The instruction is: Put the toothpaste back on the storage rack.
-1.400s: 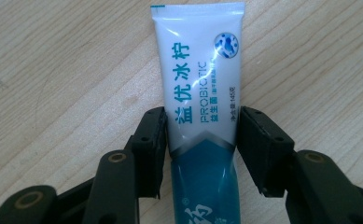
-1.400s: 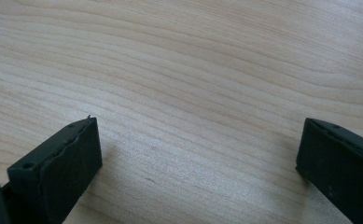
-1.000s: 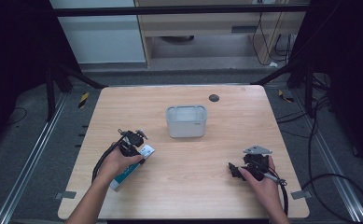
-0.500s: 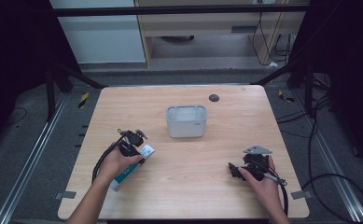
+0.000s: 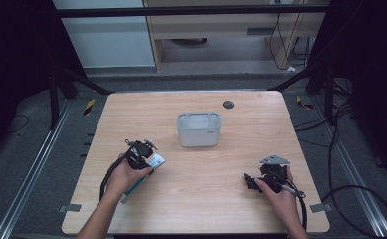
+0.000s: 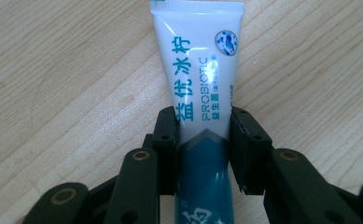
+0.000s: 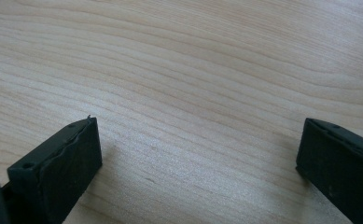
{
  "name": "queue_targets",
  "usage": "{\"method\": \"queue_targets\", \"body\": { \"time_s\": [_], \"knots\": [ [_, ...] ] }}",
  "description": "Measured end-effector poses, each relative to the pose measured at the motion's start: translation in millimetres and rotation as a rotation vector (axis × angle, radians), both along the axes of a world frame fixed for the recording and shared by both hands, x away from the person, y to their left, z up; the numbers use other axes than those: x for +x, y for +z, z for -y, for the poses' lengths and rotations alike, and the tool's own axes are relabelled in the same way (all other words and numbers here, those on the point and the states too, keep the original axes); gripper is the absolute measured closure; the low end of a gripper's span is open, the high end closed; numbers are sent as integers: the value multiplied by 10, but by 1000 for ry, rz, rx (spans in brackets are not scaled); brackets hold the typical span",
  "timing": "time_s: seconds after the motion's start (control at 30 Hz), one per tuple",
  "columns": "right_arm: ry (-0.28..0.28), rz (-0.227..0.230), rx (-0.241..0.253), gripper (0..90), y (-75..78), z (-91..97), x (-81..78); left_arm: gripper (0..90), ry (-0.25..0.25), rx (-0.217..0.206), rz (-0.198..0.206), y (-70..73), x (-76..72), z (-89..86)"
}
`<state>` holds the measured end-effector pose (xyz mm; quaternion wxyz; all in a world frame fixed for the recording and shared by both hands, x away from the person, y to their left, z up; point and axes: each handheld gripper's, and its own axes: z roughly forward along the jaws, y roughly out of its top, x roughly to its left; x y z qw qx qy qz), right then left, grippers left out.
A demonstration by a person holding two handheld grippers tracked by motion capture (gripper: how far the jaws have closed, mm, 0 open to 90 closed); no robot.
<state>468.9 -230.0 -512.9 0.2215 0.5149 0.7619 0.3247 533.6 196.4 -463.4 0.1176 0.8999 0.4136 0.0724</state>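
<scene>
A white and teal toothpaste tube (image 6: pixel 198 70) lies flat on the wooden table (image 5: pixel 206 199), at the left front (image 5: pixel 154 161). My left gripper (image 6: pixel 203 135) points down at it, and its jaws have just been closing with the tube between them. Both pads (image 6: pixel 167 135) now sit against the tube's sides at the teal band. In the high view the left gripper (image 5: pixel 142 155) is held in a hand over the tube. My right gripper (image 5: pixel 250 180) rests low at the right front, jaws wide apart (image 7: pixel 198 154) over bare wood.
A grey translucent bin (image 5: pixel 198 129) stands upright at the table's middle, beyond both grippers. A small dark round disc (image 5: pixel 228 104) lies near the far edge. Cables trail from each gripper toward the near edge.
</scene>
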Motion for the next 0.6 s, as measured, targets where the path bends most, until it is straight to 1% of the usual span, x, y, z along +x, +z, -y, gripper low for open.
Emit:
{"method": "queue_targets", "body": {
  "time_s": [0.07,0.17,0.23,0.33,0.43,0.6],
  "knots": [
    [0,0,0,3,0,0,0,680,1,-7,8,1,-11,-1],
    [0,0,0,3,0,0,0,704,-15,1,13,13,-12,-6],
    [0,0,0,3,0,0,0,719,-8,-9,9,16,-18,-6],
    [0,0,0,3,0,0,0,736,-15,-15,10,27,-19,-17],
    [0,-2,2,3,1,-1,-1,772,-14,-46,5,59,-22,-45],
    [-1,-2,2,3,1,-1,-1,787,-22,-43,5,69,-23,-62]
  ]
}}
